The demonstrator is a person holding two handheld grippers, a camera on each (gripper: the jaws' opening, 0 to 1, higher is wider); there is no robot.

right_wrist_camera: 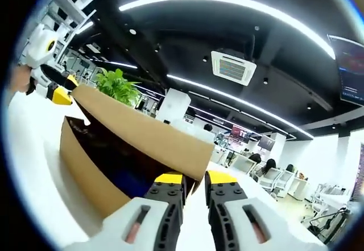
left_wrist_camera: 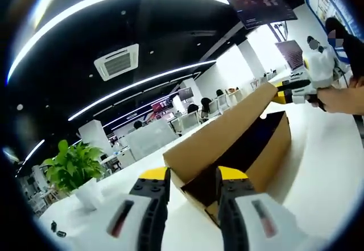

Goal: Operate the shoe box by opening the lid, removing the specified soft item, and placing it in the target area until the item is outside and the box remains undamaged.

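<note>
The cardboard shoe box (left_wrist_camera: pixel 239 143) sits on the white desk (left_wrist_camera: pixel 318 177) with its lid (left_wrist_camera: pixel 219 134) raised part way, a dark interior showing beneath the flap. In the left gripper view, the left gripper (left_wrist_camera: pixel 193 177) holds one corner of the lid — its yellow-tipped jaws stand on either side of the flap edge, closed down on it as far as can be judged. At the far end of the box the right gripper (left_wrist_camera: pixel 287 91) meets the opposite lid corner, carried by a person's hand (left_wrist_camera: pixel 341 98).

In the right gripper view, the right gripper (right_wrist_camera: pixel 194 181) has its jaws close together at the near corner of the lid (right_wrist_camera: pixel 148 131), seemingly pinching it — the contact itself is hard to make out. The box's dark interior (right_wrist_camera: pixel 122 160) shows something blue low down; what it is cannot be told. The left gripper (right_wrist_camera: pixel 60 94) touches the far lid corner. A potted plant (left_wrist_camera: pixel 74 171) stands on the desk beside the box.
</note>
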